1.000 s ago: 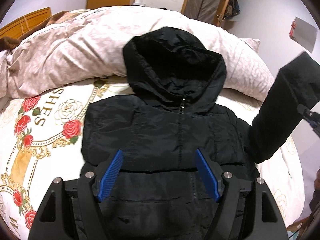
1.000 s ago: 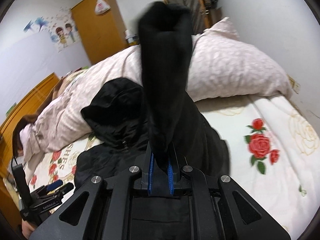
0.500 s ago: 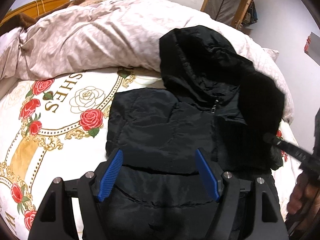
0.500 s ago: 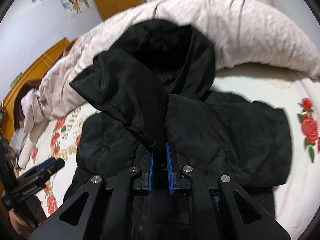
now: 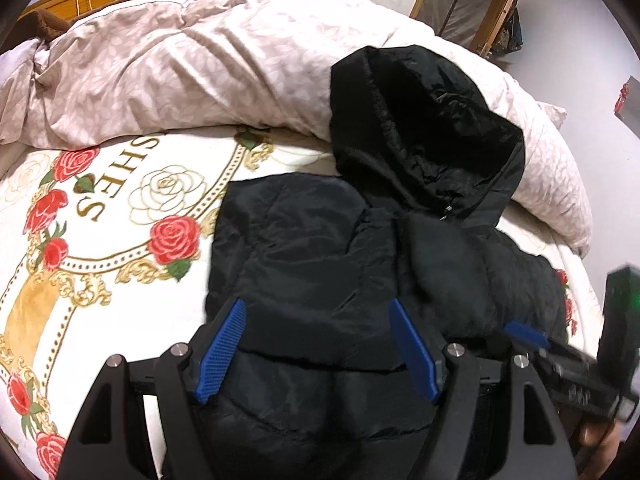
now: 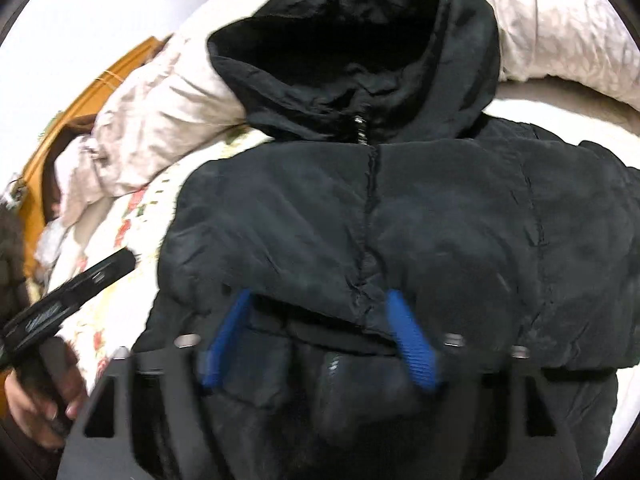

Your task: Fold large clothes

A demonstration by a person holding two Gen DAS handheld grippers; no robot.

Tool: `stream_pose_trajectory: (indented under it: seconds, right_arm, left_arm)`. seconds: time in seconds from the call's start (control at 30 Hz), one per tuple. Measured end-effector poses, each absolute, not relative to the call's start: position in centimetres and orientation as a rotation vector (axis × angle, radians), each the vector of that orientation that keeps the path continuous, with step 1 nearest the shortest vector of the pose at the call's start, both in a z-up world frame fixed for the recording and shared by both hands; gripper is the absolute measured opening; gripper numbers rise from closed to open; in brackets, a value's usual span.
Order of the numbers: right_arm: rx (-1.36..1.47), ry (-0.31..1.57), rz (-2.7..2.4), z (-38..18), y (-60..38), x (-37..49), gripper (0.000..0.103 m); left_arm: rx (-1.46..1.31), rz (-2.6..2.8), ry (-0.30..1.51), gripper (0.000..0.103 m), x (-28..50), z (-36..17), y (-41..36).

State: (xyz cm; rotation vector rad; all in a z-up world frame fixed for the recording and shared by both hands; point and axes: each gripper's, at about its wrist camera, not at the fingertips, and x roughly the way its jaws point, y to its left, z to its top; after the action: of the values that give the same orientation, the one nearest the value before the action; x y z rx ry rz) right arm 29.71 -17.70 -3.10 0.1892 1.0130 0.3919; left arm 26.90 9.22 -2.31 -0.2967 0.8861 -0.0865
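Observation:
A black hooded puffer jacket (image 5: 320, 240) lies front-up on the bed, hood (image 5: 420, 128) resting on the duvet. Both sleeves are folded across the chest; the right sleeve (image 5: 452, 264) lies on top. My left gripper (image 5: 316, 320) is open and empty, hovering over the jacket's lower chest. My right gripper (image 6: 320, 320) is open and empty, just above the folded sleeves near the zip (image 6: 362, 124). The right gripper also shows at the right edge of the left wrist view (image 5: 528, 332). The left gripper's body shows at the left of the right wrist view (image 6: 72, 296).
The jacket lies on a white sheet with red roses (image 5: 100, 240). A bunched pink duvet (image 5: 180, 68) runs across the far side. A wooden headboard (image 6: 80, 104) is at the left, a wardrobe frame (image 5: 468, 8) behind.
My right gripper carried the sleeve down across the chest, laid it there and opened, letting it go. The left gripper stayed open and shifted slightly left over the jacket.

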Motion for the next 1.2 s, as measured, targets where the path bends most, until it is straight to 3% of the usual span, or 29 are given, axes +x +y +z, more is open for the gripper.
stream_pose_trajectory:
  seconds: [0.3, 0.37, 0.4, 0.43, 0.5, 0.53, 0.6, 0.67, 0.7, 0.73, 0.9, 1.07, 1.17, 1.2]
  right_arm:
    - [0.211, 0.939, 0.22, -1.3, -25.4, 27.5, 0.075]
    - [0.234, 0.929, 0.147, -1.3, -28.5, 27.4, 0.075]
    - [0.242, 0.923, 0.119, -1.3, -29.6, 27.4, 0.075]
    - [0.248, 0.906, 0.082, -1.2, -31.1, 27.3, 0.075]
    - [0.257, 0.877, 0.041, -1.1, -32.9, 27.4, 0.073]
    - [0.262, 0.865, 0.018, -1.1, -33.7, 27.6, 0.064]
    - [0.26, 0.868, -0.006, -1.4, -34.4, 28.7, 0.049]
    - [0.242, 0.871, -0.015, -2.0, -34.6, 29.7, 0.043]
    - [0.231, 0.884, -0.016, -2.7, -34.5, 30.5, 0.042]
    - [0.223, 0.904, -0.018, -3.4, -34.7, 30.8, 0.042]
    - [0.159, 0.979, -0.038, -7.1, -34.2, 33.0, 0.042]
    - [0.129, 0.98, -0.037, -5.3, -34.2, 32.5, 0.042]
    - [0.152, 0.922, -0.028, -3.5, -34.4, 31.6, 0.042]
    - [0.153, 0.904, -0.029, -3.2, -34.5, 31.3, 0.042]
  left_arm:
    - [-0.346, -0.226, 0.946, 0.077, 32.3, -4.2, 3.7]
    - [-0.347, -0.249, 0.973, 0.062, 33.4, -5.5, 2.5]
    - [-0.338, -0.255, 0.979, 0.03, 33.7, -6.0, 2.0]
    - [-0.324, -0.238, 0.982, 0.021, 33.7, -6.3, 1.8]
    - [-0.321, -0.212, 0.936, 0.013, 32.9, -6.1, 2.0]
    - [-0.306, -0.193, 0.92, 0.01, 32.5, -6.0, 2.1]
    - [-0.258, -0.147, 0.903, 0.009, 32.0, -6.1, 2.4]
    - [-0.236, -0.116, 0.912, 0.008, 32.0, -6.6, 2.8]
    - [-0.228, -0.105, 0.92, 0.007, 32.1, -7.0, 3.1]
    - [-0.215, -0.08, 0.93, 0.0, 32.2, -7.5, 3.4]
    - [-0.218, -0.031, 0.971, 0.001, 32.6, -9.9, 4.8]
    - [-0.214, -0.013, 0.96, 0.001, 31.5, -7.6, 4.9]
    - [-0.253, -0.013, 0.899, 0.005, 29.8, -5.0, 5.6]
    - [-0.258, -0.017, 0.879, 0.011, 29.5, -4.1, 5.7]
